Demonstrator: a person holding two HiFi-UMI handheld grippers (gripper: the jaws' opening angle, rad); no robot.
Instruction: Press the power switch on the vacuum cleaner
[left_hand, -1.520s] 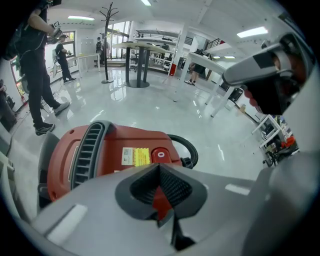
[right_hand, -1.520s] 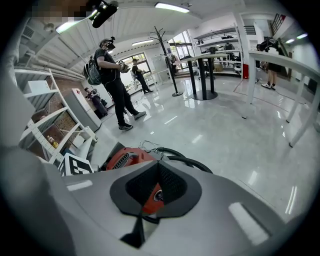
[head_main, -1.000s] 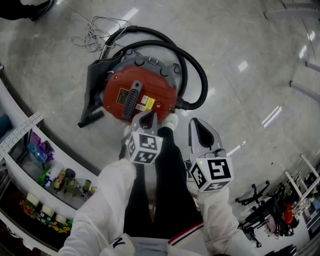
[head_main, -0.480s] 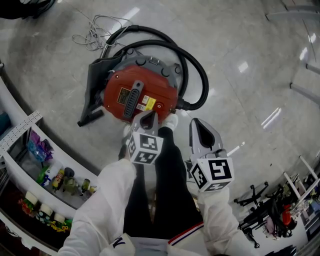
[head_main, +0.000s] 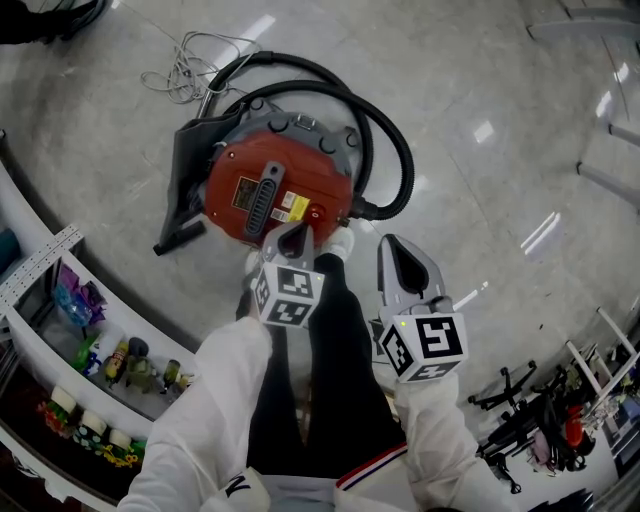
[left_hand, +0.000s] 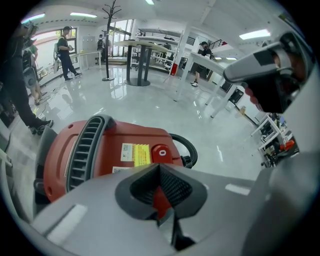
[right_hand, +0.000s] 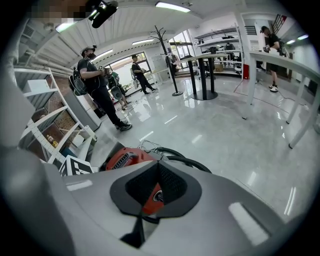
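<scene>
Here, at the far left, a white shelf (head_main: 40, 265) of small bottles is curving along the floor, and beside it the red canister vacuum cleaner (head_main: 262, 185) is sitting on the tiles with its black hose (head_main: 396, 150) looping behind. The round red power switch (head_main: 316, 212) is showing on the lid, just right of the yellow label (head_main: 293, 207). The left gripper (head_main: 292, 232) is hovering near it, jaws pressed together on nothing. Further right, the right gripper (head_main: 399, 252) is hanging over bare floor, jaws likewise together and empty. The press probably calls for keeping the left tips together as one blunt point, coming down square on the button's centre, and not sliding onto the label.
</scene>
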